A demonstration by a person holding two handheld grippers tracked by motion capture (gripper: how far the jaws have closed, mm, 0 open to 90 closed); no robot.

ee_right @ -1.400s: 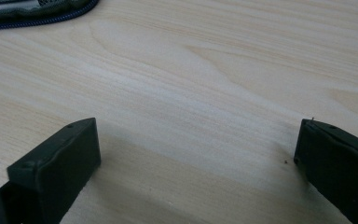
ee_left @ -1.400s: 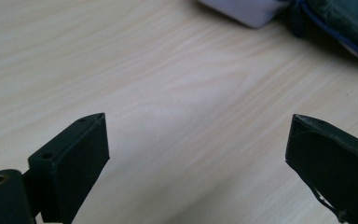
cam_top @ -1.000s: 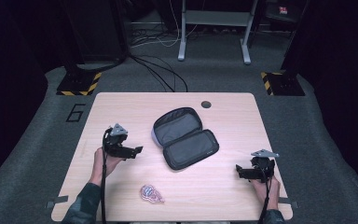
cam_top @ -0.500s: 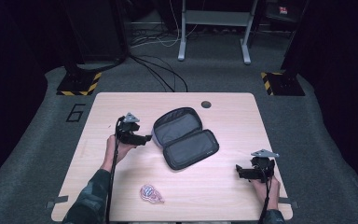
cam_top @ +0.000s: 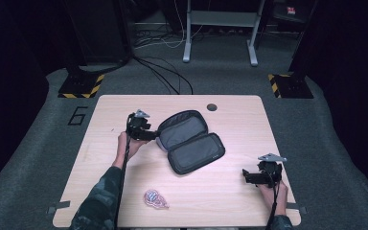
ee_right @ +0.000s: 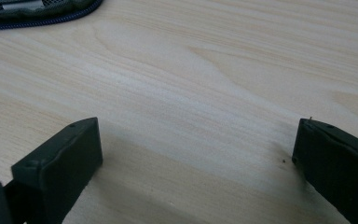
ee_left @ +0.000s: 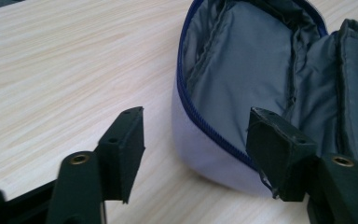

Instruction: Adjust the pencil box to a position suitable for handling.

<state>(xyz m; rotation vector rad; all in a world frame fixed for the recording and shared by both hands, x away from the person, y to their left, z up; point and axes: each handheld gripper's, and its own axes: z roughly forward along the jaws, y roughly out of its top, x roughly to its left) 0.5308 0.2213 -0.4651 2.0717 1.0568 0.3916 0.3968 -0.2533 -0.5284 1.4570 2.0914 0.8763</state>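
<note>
The left gripper has just been closing its jaws, which straddle the rim of the open pouch without pressing it yet. The pouch lies mid-table. The right gripper, jaws released, rests near the table's right front corner. A small packet lies by the front edge. Grey carpet and cables surround the table.

Open pouch lies mid-table; small packet sits nearer the person, left.

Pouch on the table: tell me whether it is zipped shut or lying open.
Open. The pouch lies spread in two halves on the table, its grey lining facing up; the left gripper view shows the unzipped blue edge.
</note>
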